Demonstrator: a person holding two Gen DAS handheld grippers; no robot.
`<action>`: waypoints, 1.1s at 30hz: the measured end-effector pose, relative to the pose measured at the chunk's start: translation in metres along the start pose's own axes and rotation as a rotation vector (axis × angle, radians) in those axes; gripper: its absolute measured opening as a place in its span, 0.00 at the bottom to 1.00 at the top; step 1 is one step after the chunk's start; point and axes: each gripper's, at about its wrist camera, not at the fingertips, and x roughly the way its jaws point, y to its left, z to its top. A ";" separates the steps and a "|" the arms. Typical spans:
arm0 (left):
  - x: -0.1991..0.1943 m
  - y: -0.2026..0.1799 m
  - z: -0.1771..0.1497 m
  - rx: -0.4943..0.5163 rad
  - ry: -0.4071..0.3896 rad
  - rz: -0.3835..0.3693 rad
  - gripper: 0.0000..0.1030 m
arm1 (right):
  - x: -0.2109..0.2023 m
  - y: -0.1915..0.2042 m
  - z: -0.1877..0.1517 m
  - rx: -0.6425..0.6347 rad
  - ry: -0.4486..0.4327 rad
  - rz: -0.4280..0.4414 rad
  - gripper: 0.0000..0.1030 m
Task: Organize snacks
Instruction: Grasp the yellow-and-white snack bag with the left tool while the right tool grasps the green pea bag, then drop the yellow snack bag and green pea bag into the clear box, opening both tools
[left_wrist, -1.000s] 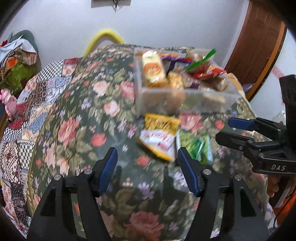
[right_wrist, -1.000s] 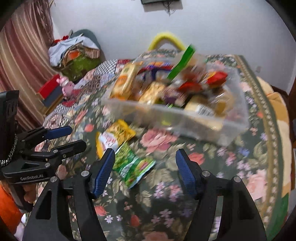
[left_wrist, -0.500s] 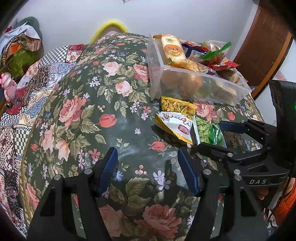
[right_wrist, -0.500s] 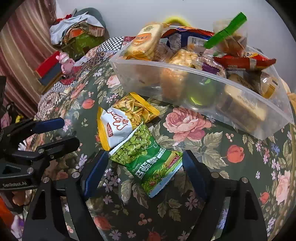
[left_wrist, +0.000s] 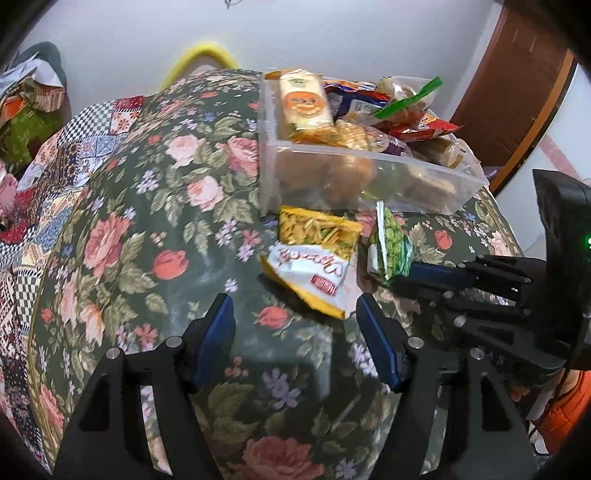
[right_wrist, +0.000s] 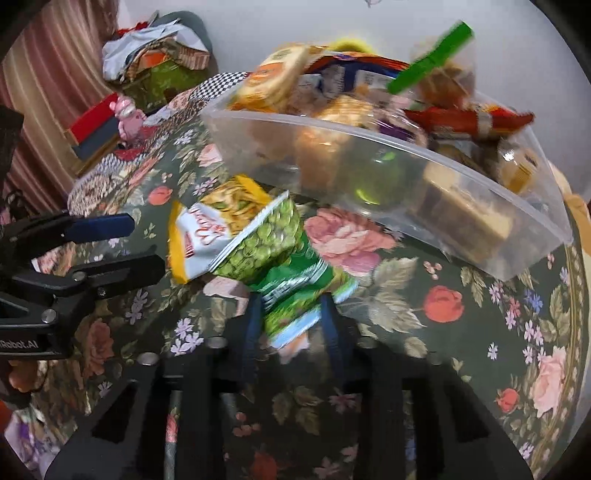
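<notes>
My right gripper (right_wrist: 293, 314) is shut on a green pea snack packet (right_wrist: 280, 258) and holds it lifted off the floral tablecloth; the packet (left_wrist: 391, 243) and the right gripper (left_wrist: 402, 275) also show in the left wrist view. A yellow and white snack packet (left_wrist: 314, 254) lies flat on the cloth just in front of the clear plastic bin (left_wrist: 417, 184), and shows in the right wrist view (right_wrist: 207, 229). The bin (right_wrist: 369, 166) is full of snack packs. My left gripper (left_wrist: 295, 336) is open and empty, just short of the yellow packet; it also shows in the right wrist view (right_wrist: 122, 247).
The table is covered by a dark green floral cloth (left_wrist: 147, 240). A patchwork cloth (left_wrist: 74, 147) hangs at its far left. A pile of clothes (right_wrist: 155, 48) and red boxes (right_wrist: 92, 122) sit beyond. A brown door (left_wrist: 517, 81) stands at the right.
My right gripper closed on the green pea packet and raised it off the cloth. The left gripper stayed open and moved slightly closer to the yellow packet.
</notes>
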 end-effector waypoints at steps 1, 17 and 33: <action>0.002 -0.002 0.002 0.003 0.002 0.001 0.67 | -0.002 -0.004 -0.001 0.009 0.000 -0.008 0.08; 0.048 -0.004 0.021 -0.003 0.031 -0.008 0.54 | -0.029 -0.025 0.002 0.105 -0.054 0.039 0.48; 0.012 0.026 0.001 -0.021 -0.043 0.034 0.51 | 0.022 0.014 0.027 0.022 0.000 -0.025 0.33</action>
